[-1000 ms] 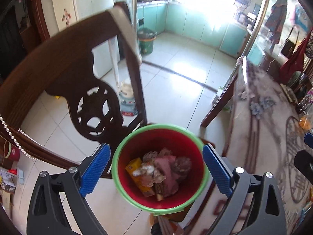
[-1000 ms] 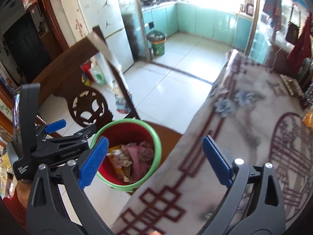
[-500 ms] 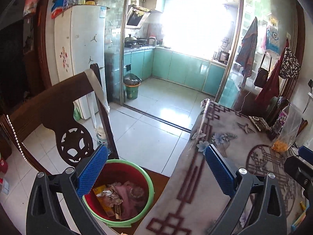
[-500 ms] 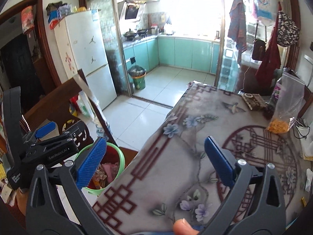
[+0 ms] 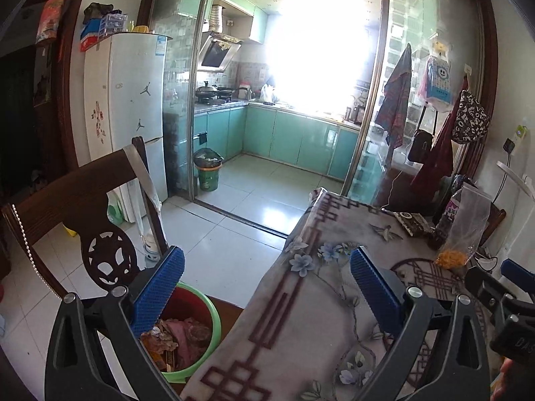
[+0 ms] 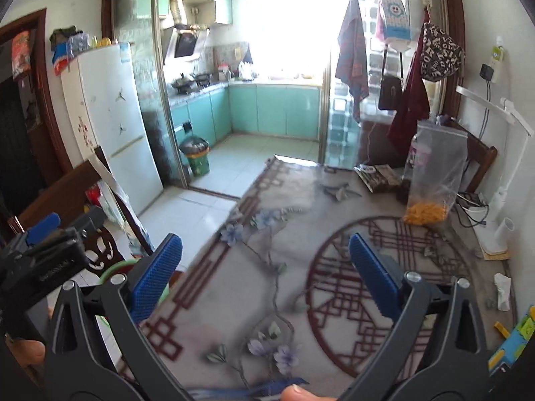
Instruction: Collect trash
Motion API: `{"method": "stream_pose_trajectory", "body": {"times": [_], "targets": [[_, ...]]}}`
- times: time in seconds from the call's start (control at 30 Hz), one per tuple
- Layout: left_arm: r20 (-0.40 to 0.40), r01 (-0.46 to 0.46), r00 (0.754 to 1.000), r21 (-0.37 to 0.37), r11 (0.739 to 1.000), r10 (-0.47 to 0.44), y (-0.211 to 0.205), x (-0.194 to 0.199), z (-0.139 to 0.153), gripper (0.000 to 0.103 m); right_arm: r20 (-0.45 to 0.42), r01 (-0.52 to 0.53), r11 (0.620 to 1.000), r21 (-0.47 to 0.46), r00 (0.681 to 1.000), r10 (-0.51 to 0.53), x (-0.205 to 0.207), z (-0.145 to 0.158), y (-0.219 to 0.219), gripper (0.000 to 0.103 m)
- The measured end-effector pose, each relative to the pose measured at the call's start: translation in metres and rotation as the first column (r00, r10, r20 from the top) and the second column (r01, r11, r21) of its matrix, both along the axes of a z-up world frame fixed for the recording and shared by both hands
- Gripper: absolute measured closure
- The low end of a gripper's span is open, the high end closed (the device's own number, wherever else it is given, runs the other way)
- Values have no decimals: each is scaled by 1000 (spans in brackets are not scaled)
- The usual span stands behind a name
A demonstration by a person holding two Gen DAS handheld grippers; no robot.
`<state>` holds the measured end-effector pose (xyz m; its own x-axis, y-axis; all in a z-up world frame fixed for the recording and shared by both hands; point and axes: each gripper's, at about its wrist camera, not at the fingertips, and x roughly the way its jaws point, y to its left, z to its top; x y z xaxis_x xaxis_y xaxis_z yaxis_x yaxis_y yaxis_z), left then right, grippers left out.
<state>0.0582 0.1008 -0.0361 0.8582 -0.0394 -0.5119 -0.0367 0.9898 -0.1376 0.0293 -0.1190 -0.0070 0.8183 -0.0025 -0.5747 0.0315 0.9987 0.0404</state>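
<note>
A red bin with a green rim (image 5: 214,320) stands on a chair beside the table and holds crumpled wrappers (image 5: 180,334); only its rim (image 6: 112,269) shows in the right wrist view. My left gripper (image 5: 265,287) is open and empty, held above the table's left edge. My right gripper (image 6: 265,270) is open and empty over the patterned tablecloth (image 6: 301,234). A crumpled white tissue (image 6: 501,290) lies near the table's right edge.
A dark wooden chair back (image 5: 83,200) rises left of the bin. A plastic bag with orange snacks (image 6: 431,180), a dark packet (image 6: 378,175), cables and a white lamp base (image 6: 495,234) sit at the table's far right. A fridge (image 5: 130,117) and a kitchen bin (image 5: 207,173) stand beyond.
Both grippers have risen and tilted up from over the red bin, so the view now takes in the table and kitchen. The right gripper has moved right over the tablecloth. Both stay open.
</note>
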Motion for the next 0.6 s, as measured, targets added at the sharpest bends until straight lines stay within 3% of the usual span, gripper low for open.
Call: {"method": "stream_pose_trajectory", "body": {"times": [0.13, 0.23, 0.43, 0.6], "targets": [[71, -67, 995, 42, 997, 64, -9, -21, 0, 8, 8, 15, 1000, -3, 1000, -15, -10, -3, -10, 5], [42, -52, 998, 47, 998, 50, -16, -27, 3, 8, 10, 15, 1000, 8, 1000, -15, -15, -2, -14, 5], [15, -65, 998, -38, 997, 66, -19, -36, 4, 8, 40, 29, 1000, -6, 999, -29, -22, 5, -24, 5], [1, -63, 998, -14, 998, 63, -26, -38, 1, 8, 41, 29, 1000, -4, 999, -29, -25, 5, -30, 5]]}}
